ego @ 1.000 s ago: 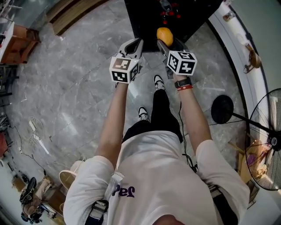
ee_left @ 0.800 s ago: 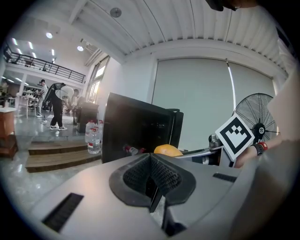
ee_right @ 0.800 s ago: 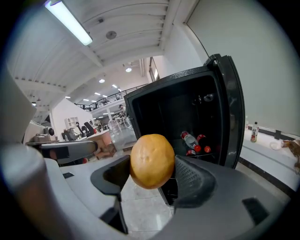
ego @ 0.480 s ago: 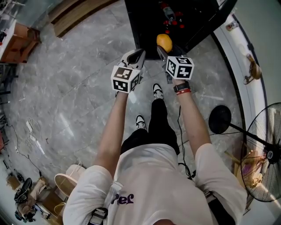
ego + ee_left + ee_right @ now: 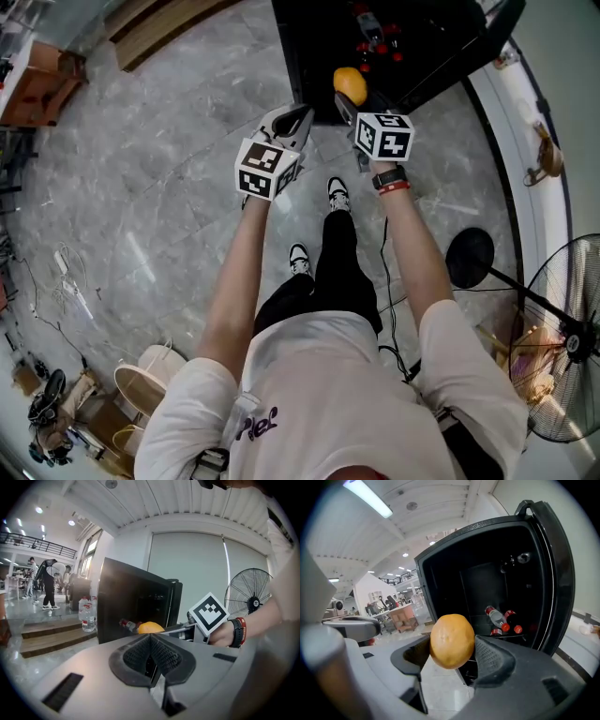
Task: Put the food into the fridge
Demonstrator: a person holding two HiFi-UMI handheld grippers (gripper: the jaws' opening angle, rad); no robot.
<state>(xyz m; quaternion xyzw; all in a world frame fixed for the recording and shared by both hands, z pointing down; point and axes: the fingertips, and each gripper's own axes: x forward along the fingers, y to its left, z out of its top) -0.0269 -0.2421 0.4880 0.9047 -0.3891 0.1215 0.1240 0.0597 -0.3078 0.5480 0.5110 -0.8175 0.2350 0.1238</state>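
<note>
- Filling more of the head view's top than a second ago, the black fridge (image 5: 314,56) now has its front edge lower in that view. Its upper part is cut off by the frame.
- Swung out on the right, the fridge door (image 5: 557,573) leaves the mouth wide open. The inside is dark, and only a faint shelf line shows.
- Grey marble floor (image 5: 159,178) lies bare on the left of the fridge, while a standing fan (image 5: 567,342) sits well off on the right, partly out of frame.
- The right gripper (image 5: 352,103) has come nearer the fridge mouth. Its fingers pinch the orange from both sides, and it is held just at the front edge, not yet inside.
- The left gripper (image 5: 291,122) has come forward beside it, the two a little apart. Its fingers are pressed together with nothing between them, and its own body hides the fridge's lower part in the left gripper view.
- Red-capped bottles (image 5: 502,619) lie low at the back right — their labels are too small to read. There is dark open space above and to the left of them.
- The orange (image 5: 452,641) sits over the opening's lower left edge in the right gripper view, with its underside hidden by the fingers.
</note>
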